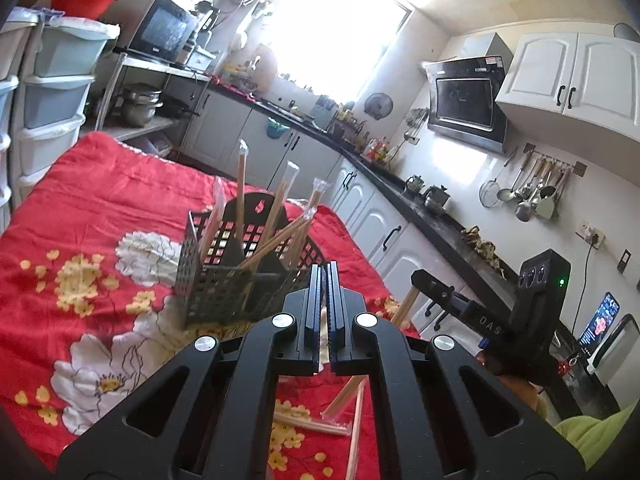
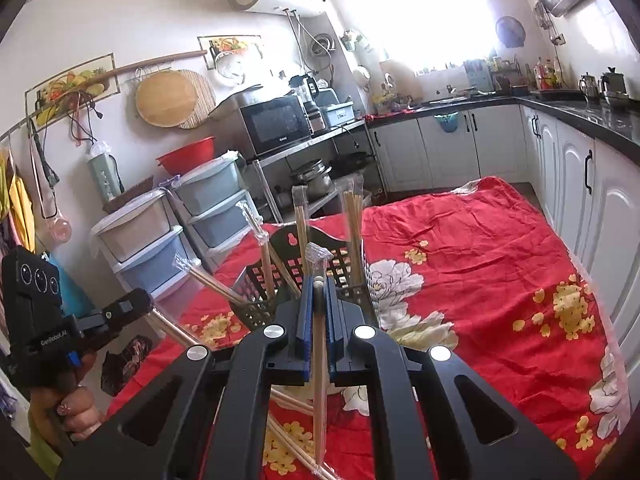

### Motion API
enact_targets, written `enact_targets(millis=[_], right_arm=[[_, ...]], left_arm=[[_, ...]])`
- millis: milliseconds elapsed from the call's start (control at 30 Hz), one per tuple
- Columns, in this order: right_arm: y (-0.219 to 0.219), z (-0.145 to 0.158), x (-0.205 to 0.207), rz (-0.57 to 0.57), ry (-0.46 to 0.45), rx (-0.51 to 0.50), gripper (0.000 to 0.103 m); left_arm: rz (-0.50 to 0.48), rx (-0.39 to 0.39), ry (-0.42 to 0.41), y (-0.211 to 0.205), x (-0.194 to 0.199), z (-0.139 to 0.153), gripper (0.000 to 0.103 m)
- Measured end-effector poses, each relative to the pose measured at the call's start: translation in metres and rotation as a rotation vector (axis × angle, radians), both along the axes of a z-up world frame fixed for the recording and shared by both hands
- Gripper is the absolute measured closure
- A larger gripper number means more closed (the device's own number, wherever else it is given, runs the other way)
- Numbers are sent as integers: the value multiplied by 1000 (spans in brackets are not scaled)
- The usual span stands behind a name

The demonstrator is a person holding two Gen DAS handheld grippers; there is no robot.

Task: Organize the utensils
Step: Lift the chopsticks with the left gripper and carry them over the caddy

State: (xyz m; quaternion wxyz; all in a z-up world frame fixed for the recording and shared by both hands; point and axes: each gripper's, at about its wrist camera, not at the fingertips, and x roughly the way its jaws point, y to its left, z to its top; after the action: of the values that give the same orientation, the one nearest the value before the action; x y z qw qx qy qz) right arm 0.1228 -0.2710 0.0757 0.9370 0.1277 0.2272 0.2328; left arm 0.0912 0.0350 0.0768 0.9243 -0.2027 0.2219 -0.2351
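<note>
Right now the right hand-held gripper [image 2: 319, 312] is clamped on one wrapped chopstick pair [image 2: 319, 368], held upright just short of the black basket [image 2: 256, 312], probably so it drops in end-first beside those already standing there. The left hand-held gripper [image 1: 324, 300] looks closed with nothing held, while more pairs [image 1: 316, 424] lie on the red cloth [image 1: 100, 200].

basket [image 1: 224, 280]: matt black perforated plastic
chopsticks [image 2: 319, 380]: pale wood, glossy clear wrappers
cloth [image 2: 500, 280]: red floral fabric, wrinkled
</note>
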Motion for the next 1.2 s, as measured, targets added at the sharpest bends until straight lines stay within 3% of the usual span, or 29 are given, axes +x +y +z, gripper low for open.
enact_targets(millis=[1200], right_arm=[[27, 72, 4, 19, -230, 2, 97]], left_arm=[[1, 42, -210, -12, 9, 83, 102]])
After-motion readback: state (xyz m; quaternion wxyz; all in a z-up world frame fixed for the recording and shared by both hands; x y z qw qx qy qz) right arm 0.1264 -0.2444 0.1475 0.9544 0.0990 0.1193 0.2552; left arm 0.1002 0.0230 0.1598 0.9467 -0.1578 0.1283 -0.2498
